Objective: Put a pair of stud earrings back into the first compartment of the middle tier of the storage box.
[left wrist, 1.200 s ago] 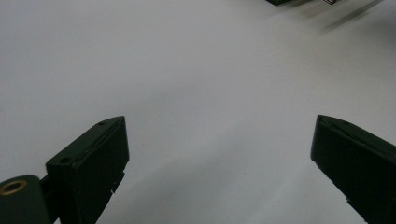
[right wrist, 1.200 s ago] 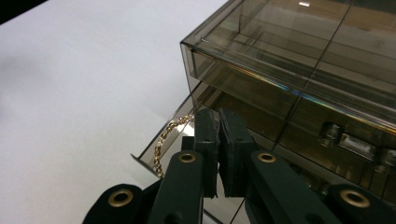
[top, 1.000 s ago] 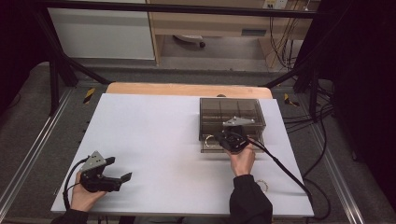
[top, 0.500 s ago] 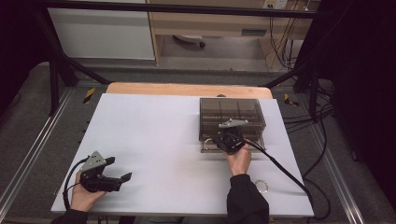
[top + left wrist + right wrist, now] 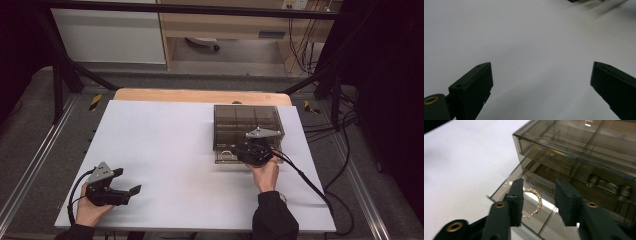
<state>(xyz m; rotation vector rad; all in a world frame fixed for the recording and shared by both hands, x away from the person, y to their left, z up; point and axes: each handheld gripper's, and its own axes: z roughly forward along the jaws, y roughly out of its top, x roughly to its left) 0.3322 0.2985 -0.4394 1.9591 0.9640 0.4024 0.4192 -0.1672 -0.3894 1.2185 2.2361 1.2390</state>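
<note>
Two tools: the right tool (image 5: 537, 202), half open and holding nothing, straddles a gold hoop (image 5: 535, 201) in the box's (image 5: 247, 122) pulled-out drawer (image 5: 534, 217). Closing askew could flick it away. Left tool (image 5: 111, 188) rests wide open on the bench (image 5: 170, 145).

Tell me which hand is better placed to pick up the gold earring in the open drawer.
Right. Its claw is open right over the earring in the drawer; the left claw sits far off on bare table.

no readable text, labels, numbers
</note>
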